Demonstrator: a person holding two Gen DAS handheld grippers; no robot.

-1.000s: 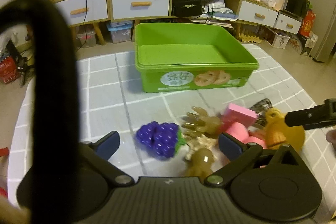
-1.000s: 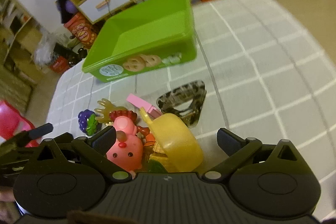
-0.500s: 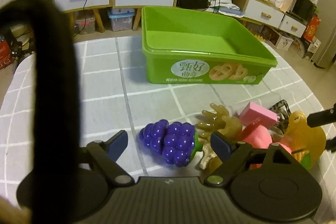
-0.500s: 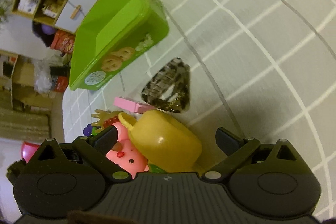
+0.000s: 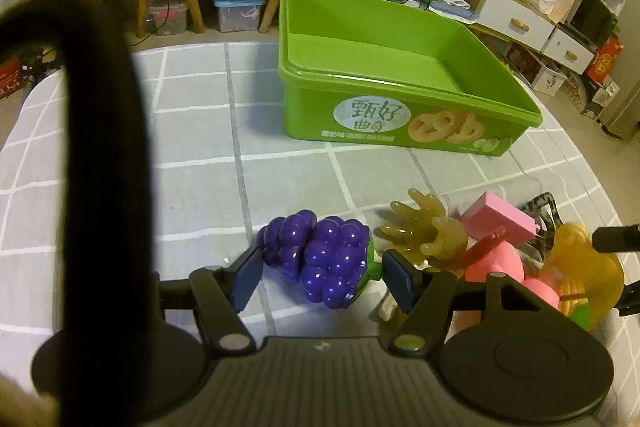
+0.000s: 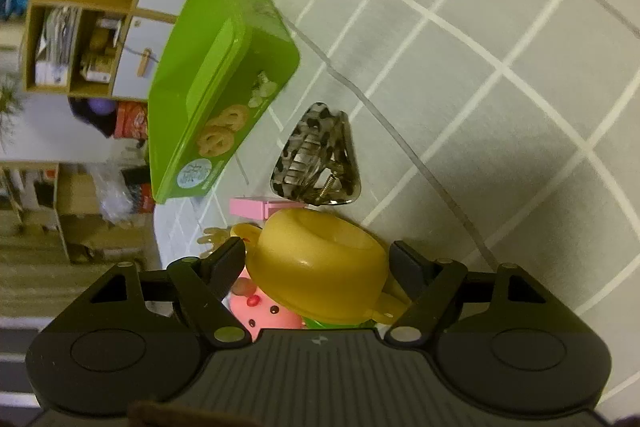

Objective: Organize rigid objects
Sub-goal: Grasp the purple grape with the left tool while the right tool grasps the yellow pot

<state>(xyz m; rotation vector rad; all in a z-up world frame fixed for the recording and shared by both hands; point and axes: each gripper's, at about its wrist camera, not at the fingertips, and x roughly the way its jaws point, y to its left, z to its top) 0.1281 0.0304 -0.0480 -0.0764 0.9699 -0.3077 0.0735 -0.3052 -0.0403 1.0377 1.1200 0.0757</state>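
On the grey checked tablecloth (image 5: 200,131) I have both tools down over the toy pile. My left gripper (image 5: 322,273) has its jaws closing around the purple toy grape bunch (image 5: 324,259); the blue pads (image 5: 248,277) sit right at its two ends, and I cannot tell whether they press on it yet. Just beside the grapes lie a tan antlered toy (image 5: 424,231), a pink block (image 5: 500,219) and a pink pig toy (image 5: 500,267), all crowded together. My right gripper (image 6: 318,259) is rolled so its view tilts, and its jaws are closing on a yellow toy pot (image 6: 320,267) that fills the gap between them; the pads stand at its sides, contact unclear. Beyond the pot a leopard-print hair claw (image 6: 316,159) rests on the cloth, touching the block. Farther back the green cookie box (image 5: 400,95) stands open and empty, well apart from the pile
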